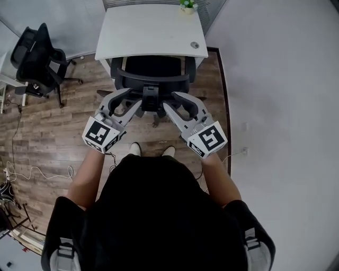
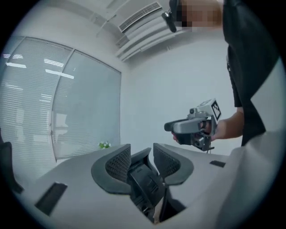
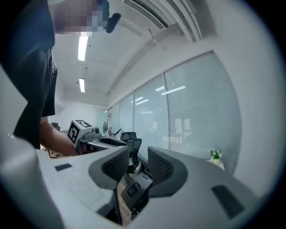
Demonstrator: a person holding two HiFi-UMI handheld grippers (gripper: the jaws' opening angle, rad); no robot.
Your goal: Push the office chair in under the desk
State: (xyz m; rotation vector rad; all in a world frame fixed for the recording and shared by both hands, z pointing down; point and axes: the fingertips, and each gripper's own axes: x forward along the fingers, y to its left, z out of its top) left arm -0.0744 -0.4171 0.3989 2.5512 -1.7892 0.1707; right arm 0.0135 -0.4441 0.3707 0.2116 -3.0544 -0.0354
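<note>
Office chair (image 1: 152, 74), black, is sitting under the one white desk (image 1: 148, 32); a second chair (image 1: 39, 58) is standing far left. You're holding left gripper (image 1: 135, 97) and right gripper (image 1: 169, 100) part-open, empty.

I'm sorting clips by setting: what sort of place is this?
Probably an office: a white desk with a black office chair at it, a second office chair nearby, and glass walls with blinds.

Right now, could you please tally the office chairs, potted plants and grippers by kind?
Office chairs: 2, the desk chair and the spare chair
Potted plant: 1
Grippers: 2, the left gripper and the right gripper
Total: 5
</note>
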